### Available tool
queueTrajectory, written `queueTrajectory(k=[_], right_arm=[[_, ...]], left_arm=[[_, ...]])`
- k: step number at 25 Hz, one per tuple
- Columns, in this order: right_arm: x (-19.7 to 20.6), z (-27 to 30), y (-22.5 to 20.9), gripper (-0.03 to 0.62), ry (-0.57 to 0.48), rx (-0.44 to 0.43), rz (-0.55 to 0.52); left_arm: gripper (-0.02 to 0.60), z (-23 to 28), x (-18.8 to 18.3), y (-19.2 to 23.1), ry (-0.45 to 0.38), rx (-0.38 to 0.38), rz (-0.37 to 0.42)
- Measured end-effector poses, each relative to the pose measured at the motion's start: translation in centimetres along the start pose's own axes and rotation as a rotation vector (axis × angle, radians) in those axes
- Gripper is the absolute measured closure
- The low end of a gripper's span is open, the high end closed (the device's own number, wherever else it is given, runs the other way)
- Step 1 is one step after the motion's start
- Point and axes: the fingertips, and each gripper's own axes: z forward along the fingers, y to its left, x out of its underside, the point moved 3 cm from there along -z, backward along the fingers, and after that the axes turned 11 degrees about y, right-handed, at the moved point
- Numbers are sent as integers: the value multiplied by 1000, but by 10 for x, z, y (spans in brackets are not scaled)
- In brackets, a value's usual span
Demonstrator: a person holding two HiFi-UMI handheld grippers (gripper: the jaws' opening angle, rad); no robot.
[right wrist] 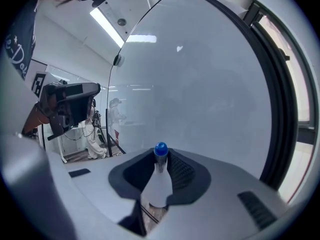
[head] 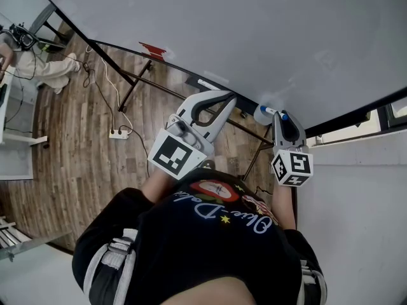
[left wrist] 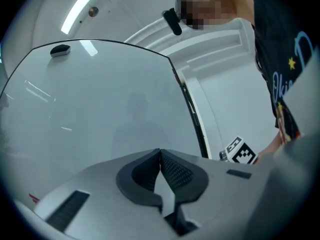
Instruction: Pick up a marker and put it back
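Right gripper [right wrist: 161, 153] has its jaws drawn in narrow on the marker [right wrist: 159, 184]. The dark pads sit against both sides of the white barrel, and the blue cap stands out at the jaw tips. In the right gripper view the marker's long axis runs roughly along the jaws, cap at the far end and barrel widening toward the near end. It is in the grip and off any rest.

Just past the cap is the whiteboard [right wrist: 200, 84], so the marker points at the board from close by. From the head view the right gripper [head: 283, 117] is at the board's lower edge, with the blue cap at its tips. A small white round thing [head: 262, 114] lies just left of those tips. I cannot tell whether it is a holder, so I can name no container or contents with confidence.

Left gripper [left wrist: 160, 152] has its jaws closed tip to tip with nothing between them. It faces the same board, to the left of the right one and well apart from the marker. My judgement is that the pickup is done and putting the marker back falls to the right gripper alone. The likely resting place is along the dark frame [head: 191, 75] at the board's lower edge.
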Motion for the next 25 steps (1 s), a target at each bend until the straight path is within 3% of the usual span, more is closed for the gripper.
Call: queueTrajectory(k=[25], right_arm=[[-45, -36, 10, 519, -95, -9, -27]], left_arm=[[578, -5, 0, -4, -21, 19, -19]])
